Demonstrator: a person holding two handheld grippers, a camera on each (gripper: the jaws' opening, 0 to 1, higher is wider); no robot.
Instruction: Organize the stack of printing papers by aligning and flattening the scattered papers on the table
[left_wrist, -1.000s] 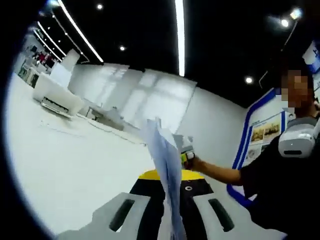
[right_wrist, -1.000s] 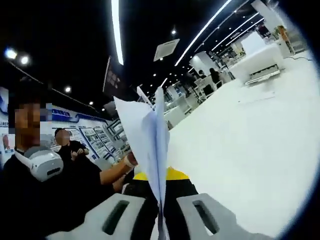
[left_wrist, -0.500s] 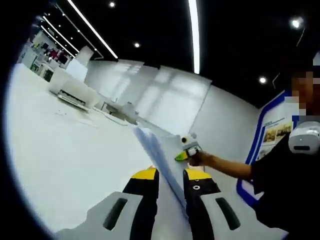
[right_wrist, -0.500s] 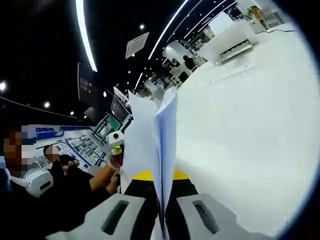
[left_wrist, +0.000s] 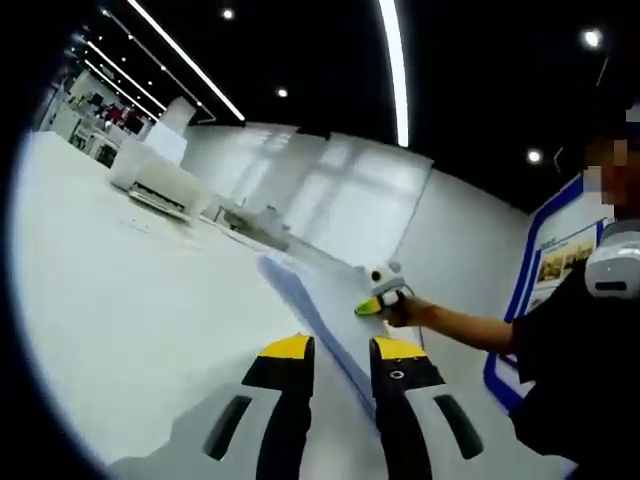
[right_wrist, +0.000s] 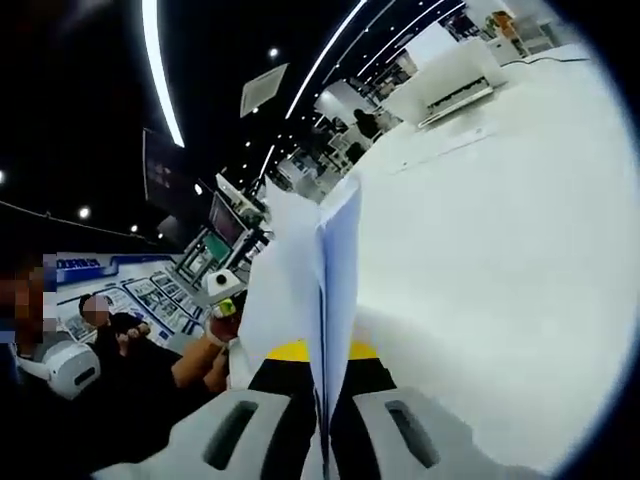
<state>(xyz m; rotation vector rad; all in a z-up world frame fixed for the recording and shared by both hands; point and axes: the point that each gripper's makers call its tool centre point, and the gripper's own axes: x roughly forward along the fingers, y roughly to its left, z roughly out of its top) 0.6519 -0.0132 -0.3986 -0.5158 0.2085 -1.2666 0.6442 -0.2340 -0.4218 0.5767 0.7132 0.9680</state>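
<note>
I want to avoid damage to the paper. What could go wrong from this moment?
1. The right gripper pinches the white paper stack at its lower edge only; the upright sheets fan apart and may slip out or crease.
2. The left gripper stands open around the stack's edge; if it closes off-line, it could bend that edge over the white table.

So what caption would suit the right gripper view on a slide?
Right gripper shut on a sheaf of printing papers held upright above a white table.
</note>
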